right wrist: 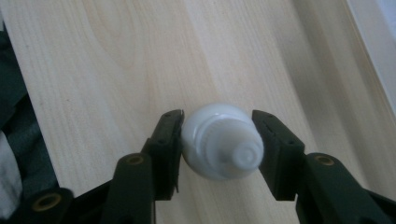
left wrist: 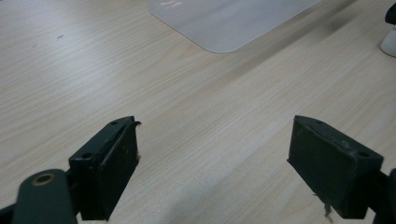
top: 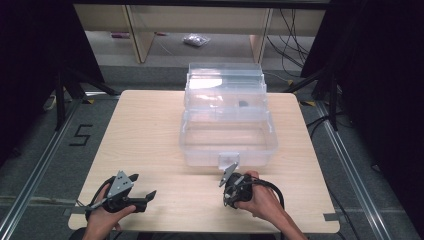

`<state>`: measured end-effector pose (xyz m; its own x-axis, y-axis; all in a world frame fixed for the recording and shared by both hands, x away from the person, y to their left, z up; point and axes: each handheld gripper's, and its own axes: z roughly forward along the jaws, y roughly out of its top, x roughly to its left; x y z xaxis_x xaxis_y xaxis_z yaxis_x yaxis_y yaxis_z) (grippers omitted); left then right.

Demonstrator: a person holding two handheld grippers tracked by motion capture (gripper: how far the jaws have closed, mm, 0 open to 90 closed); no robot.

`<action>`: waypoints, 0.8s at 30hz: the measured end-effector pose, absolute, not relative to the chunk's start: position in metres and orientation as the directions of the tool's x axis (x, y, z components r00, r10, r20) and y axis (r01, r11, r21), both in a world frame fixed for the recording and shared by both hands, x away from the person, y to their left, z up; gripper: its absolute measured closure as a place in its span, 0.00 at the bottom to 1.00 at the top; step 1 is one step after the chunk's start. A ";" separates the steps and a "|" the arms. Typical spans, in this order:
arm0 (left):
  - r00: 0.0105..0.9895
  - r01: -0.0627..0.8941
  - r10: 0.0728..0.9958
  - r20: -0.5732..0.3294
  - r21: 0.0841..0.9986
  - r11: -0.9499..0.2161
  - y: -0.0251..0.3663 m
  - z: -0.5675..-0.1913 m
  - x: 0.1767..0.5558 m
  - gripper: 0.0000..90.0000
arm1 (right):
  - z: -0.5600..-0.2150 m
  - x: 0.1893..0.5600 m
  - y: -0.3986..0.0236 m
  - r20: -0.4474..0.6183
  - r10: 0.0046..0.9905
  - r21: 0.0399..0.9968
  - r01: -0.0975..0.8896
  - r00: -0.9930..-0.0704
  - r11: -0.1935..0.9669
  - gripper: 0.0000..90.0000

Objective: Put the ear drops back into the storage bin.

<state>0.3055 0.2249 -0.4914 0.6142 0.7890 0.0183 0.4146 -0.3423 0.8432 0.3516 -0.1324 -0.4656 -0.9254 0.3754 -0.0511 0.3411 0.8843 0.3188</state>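
A small white bottle (right wrist: 219, 147) with a round body and a narrow nozzle top stands upright on the wooden table (top: 150, 130), just in front of a clear plastic box (top: 186, 145). My right gripper (right wrist: 217, 116) points straight down over it, with both pads pressed against the bottle's sides. In the high view the right gripper (top: 232, 196) is held by a hand near the table's front edge, and the bottle is hidden under it. My left gripper (top: 142, 186) rests at the front left, its jaws wide open with bare wood between them (left wrist: 212, 154).
The clear box has its lid (top: 225, 75) swung open toward the far side, and a small dark item (top: 244, 104) lies in its upper tray. A corner of the box (left wrist: 224, 23) lies ahead of the left gripper. Dark stands flank the table.
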 end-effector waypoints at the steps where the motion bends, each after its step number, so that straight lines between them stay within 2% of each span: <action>1: 0.616 0.413 0.786 0.039 0.835 -0.364 0.226 -0.491 0.306 0.17 | -0.466 0.353 -0.132 -0.046 0.362 0.329 0.328 -0.931 0.886 0.64; 2: 0.613 0.415 0.790 0.010 0.846 -0.334 0.224 -0.492 0.305 0.17 | -0.466 0.354 -0.132 -0.028 0.349 0.326 0.321 -0.937 0.889 0.66; 8: 0.613 0.418 0.790 0.014 0.843 -0.339 0.225 -0.491 0.305 0.17 | -0.463 0.353 -0.131 -0.028 0.359 0.314 0.333 -0.933 0.889 0.67; 14: 0.615 0.416 0.788 0.011 0.845 -0.336 0.225 -0.491 0.305 0.17 | -0.453 0.356 -0.133 -0.031 0.337 0.359 0.304 -0.941 0.882 0.67; 24: 0.614 0.415 0.789 0.011 0.846 -0.335 0.225 -0.492 0.305 0.17 | -0.433 0.366 -0.144 -0.027 0.358 0.371 0.324 -0.933 0.870 0.67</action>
